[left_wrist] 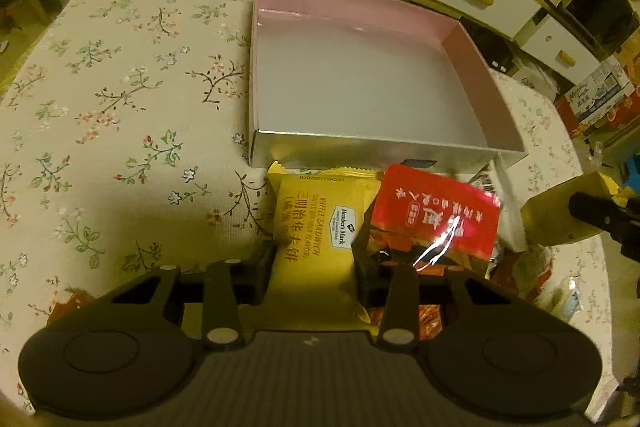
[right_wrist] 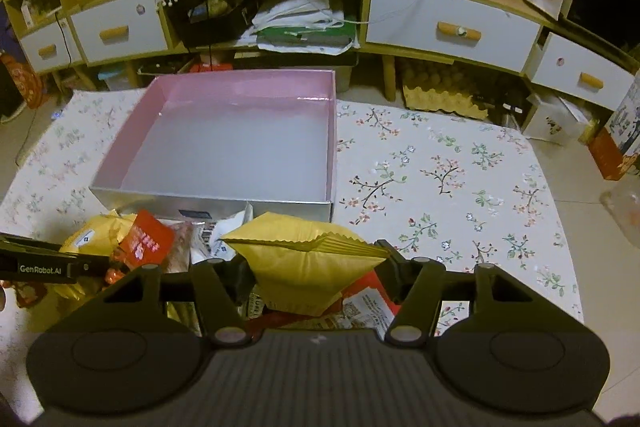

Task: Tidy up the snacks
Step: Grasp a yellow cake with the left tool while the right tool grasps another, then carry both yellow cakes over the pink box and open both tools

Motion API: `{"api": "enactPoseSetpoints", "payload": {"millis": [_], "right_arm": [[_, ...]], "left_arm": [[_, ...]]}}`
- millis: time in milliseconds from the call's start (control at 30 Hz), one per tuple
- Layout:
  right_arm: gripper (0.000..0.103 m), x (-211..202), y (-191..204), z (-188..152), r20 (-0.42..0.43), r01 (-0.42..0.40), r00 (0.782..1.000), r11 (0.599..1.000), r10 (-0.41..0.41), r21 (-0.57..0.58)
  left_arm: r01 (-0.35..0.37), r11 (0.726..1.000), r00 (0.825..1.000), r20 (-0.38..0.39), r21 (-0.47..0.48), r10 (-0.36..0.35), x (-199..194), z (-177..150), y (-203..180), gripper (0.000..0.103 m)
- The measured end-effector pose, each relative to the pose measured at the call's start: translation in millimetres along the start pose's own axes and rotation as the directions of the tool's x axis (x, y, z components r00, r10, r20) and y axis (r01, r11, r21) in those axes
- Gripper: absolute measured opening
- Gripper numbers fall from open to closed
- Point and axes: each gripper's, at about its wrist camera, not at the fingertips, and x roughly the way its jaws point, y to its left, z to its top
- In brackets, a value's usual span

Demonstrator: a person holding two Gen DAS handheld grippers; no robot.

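A: A low table under a floral cloth (right_wrist: 440,171) is filling both views, with white-drawered cabinets (right_wrist: 448,27) running along the wall behind it.

B: And the box?

A: The pink-lined box (left_wrist: 472,67) is sitting ahead of both pairs of jaws, and nothing is lying in it, so I am judging the sorting as barely begun. The snack pile (right_wrist: 176,247) is lying just short of the box's near wall.

B: What is the left gripper (left_wrist: 316,267) doing?

A: It is clamping a yellow waffle sandwich pack (left_wrist: 320,227). The pack is standing between the jaws, both pads are pressing its sides, and its top end is reaching forward toward the box. A red packet (left_wrist: 436,219) is leaning just off the right jaw, touching the yellow pack's edge.

B: And the right gripper (right_wrist: 320,267)?

A: It is squeezing a second yellow pack (right_wrist: 308,267), which is bulging between the jaws with its crimped seam fanning out on top. More wrappers are lying beneath it.

B: So what is remaining?

A: As I am reading it, everything: both held packs are needing to travel forward over the near wall into the box, then the red packet and the rest of the pile.
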Motion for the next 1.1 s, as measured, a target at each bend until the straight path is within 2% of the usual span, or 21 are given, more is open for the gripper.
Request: {"api": "enactPoseSetpoints", "payload": {"millis": [167,400,567,633,867,967,1100], "right_arm": [[0.057,-8.4,-9.2,4.3,0.008,-0.003,1.000,1.000,0.003,0.019],[0.057,-14.9,-27.4,10.4,0.022,0.029,0.999,0.998,-0.030,0.059],[0.056,-26.7,-39.9,27.0,0.087,0.083,0.992,0.993,-0.090,0.083],[0.056,-27.3,-47.2,37.5,0.109,0.079,0.990,0.989,-0.093,0.124],[0.057,-10.1,-48.5,61.1,0.213,-0.053,0.977,0.968,-0.001,0.247],[0.056,3.0,-36.6,63.7,0.227,-0.111,0.973,0.960,0.051,0.258],[0.057,28.4,-21.7,65.7,0.181,-0.174,0.975,0.947,0.128,0.269]], "left_arm": [[0.043,0.999,0.999,0.020,-0.013,-0.043,-19.9,3.0,0.4,0.046],[0.068,0.996,0.991,0.117,-0.054,-0.062,-57.1,16.6,12.1,0.046],[0.093,0.992,0.980,0.184,-0.091,-0.075,-58.6,33.0,3.8,0.045],[0.098,0.991,0.974,0.213,-0.087,-0.078,-56.6,42.7,-6.6,0.045],[0.117,0.989,0.947,0.310,-0.088,-0.084,-38.5,78.9,-30.5,0.045],[0.125,0.987,0.946,0.312,-0.100,-0.088,-21.7,87.7,-34.5,0.045],[0.100,0.990,0.951,0.303,-0.103,-0.064,-1.9,92.1,-35.5,0.045]]}}
